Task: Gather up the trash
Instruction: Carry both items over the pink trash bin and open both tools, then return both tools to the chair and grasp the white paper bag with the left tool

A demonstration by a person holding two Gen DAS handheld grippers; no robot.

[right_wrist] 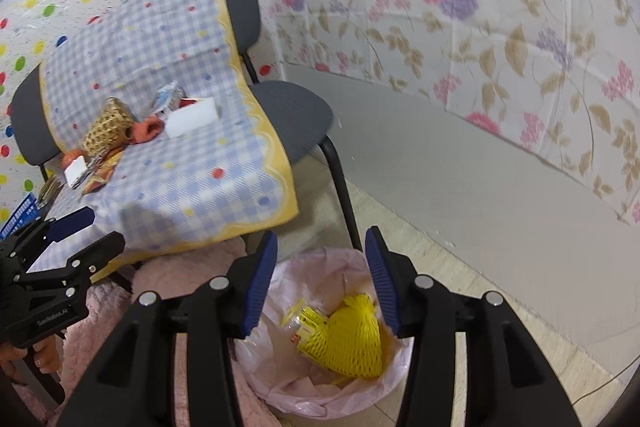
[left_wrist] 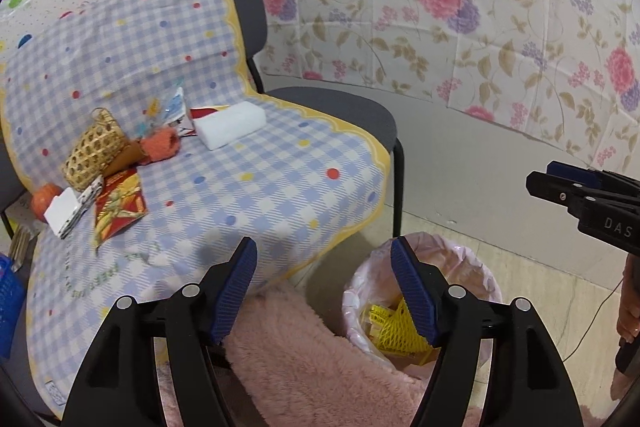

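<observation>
Now, through the left wrist camera, my left gripper [left_wrist: 324,255] has its fingers spread with nothing between them, above the edge of a fluffy pink rug [left_wrist: 304,359]. Just right of it stands the round bin lined with a pink plastic bag [left_wrist: 360,291], and yellow foam netting [left_wrist: 396,331] lies inside it, partly hidden by my right-hand finger. On the chair draped in a blue checked cloth [left_wrist: 248,195] remain a white foam block [left_wrist: 230,123], a woven straw basket [left_wrist: 94,155] and a red and yellow wrapper [left_wrist: 120,211]. The right gripper [left_wrist: 556,179] pokes in from the right edge.

Through the right wrist camera, my right gripper [right_wrist: 322,255] hangs over the bin [right_wrist: 316,391], fingers released and empty. The netting [right_wrist: 352,339] lies in the bag, its long axis running from upper left to lower right, beside a crumpled yellow packet [right_wrist: 304,323]. The left gripper [right_wrist: 100,231] shows at the left, fingers parted, before the cloth [right_wrist: 192,187].
</observation>
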